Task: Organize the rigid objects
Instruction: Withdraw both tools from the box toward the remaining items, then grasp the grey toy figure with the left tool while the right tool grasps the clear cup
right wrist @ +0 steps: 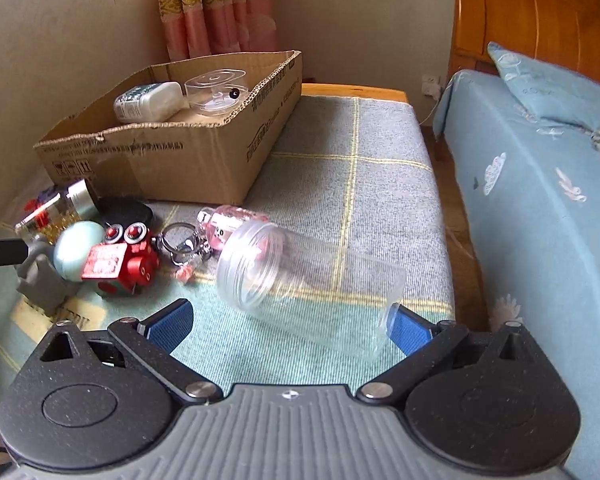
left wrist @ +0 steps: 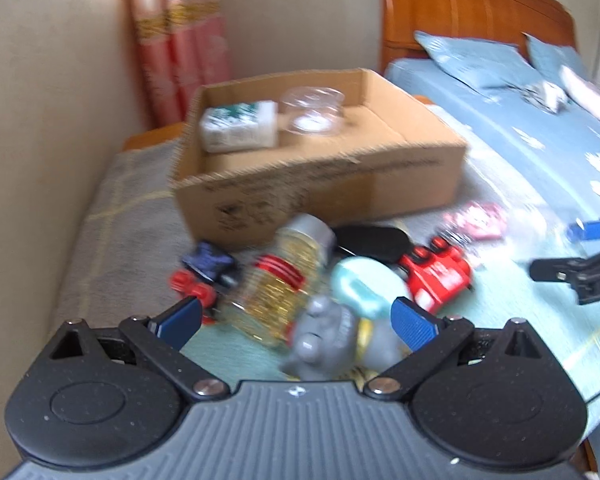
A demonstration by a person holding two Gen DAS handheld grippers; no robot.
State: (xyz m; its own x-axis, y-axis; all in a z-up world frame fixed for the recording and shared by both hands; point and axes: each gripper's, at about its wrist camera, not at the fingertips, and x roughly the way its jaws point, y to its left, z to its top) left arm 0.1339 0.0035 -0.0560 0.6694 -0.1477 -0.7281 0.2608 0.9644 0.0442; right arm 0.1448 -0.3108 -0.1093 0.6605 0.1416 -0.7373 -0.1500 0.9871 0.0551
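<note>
My left gripper (left wrist: 296, 320) is open over a blurred heap of small items. A grey animal figure (left wrist: 324, 336) and a glass jar of yellow contents (left wrist: 284, 280) with a silver lid lie between its fingers, untouched as far as I can tell. Around them lie a mint egg shape (left wrist: 364, 284), a red robot toy (left wrist: 436, 276), a black disc (left wrist: 372, 240) and a small toy car (left wrist: 204, 268). My right gripper (right wrist: 290, 328) is open around a clear plastic jar (right wrist: 308, 276) lying on its side, its base by the right finger (right wrist: 410, 330). Behind stands the cardboard box (right wrist: 180, 152).
The box holds a white-and-green pack (right wrist: 148, 100) and a clear lidded container (right wrist: 216, 88). A pink little bottle (right wrist: 232, 220) and key rings (right wrist: 180, 244) lie by the jar's mouth. A blue-sheeted bed (right wrist: 540, 200) runs along the right past a narrow gap. A wall and curtain (right wrist: 216, 4) stand behind.
</note>
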